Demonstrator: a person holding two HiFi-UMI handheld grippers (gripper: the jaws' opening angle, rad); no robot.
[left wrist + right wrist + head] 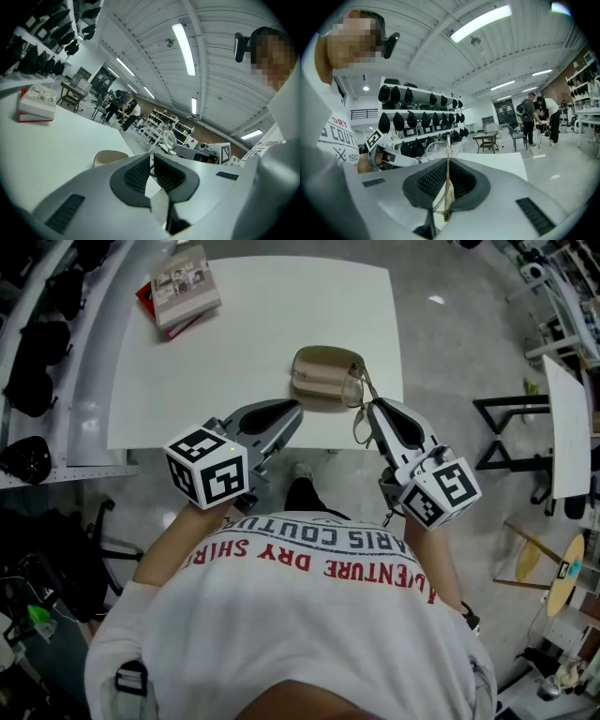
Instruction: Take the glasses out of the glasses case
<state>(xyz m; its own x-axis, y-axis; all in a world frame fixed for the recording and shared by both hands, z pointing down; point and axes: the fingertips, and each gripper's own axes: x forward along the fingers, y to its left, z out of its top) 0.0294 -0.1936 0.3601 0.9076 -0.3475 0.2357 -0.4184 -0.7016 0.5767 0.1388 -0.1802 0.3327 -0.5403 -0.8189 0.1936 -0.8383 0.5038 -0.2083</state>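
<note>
The tan glasses case [322,378] lies on the white table [244,329] near its front edge. My right gripper [372,407] is shut on a thin metal temple of the glasses [357,382], which hang in the air just right of the case. In the right gripper view the temple runs up between the pads [461,180] of the right gripper [447,161], and a lens [436,147] shows beyond. My left gripper [298,409] hovers just left of the case with its jaws shut and nothing between them. The left gripper view shows the left gripper [152,155], the case [110,157] and a lens [168,136].
Two stacked books [183,287] lie at the table's far left corner, also in the left gripper view as books [37,103]. Shelves of dark helmets [37,343] run along the left. Black stands and another white table [562,427] are at the right.
</note>
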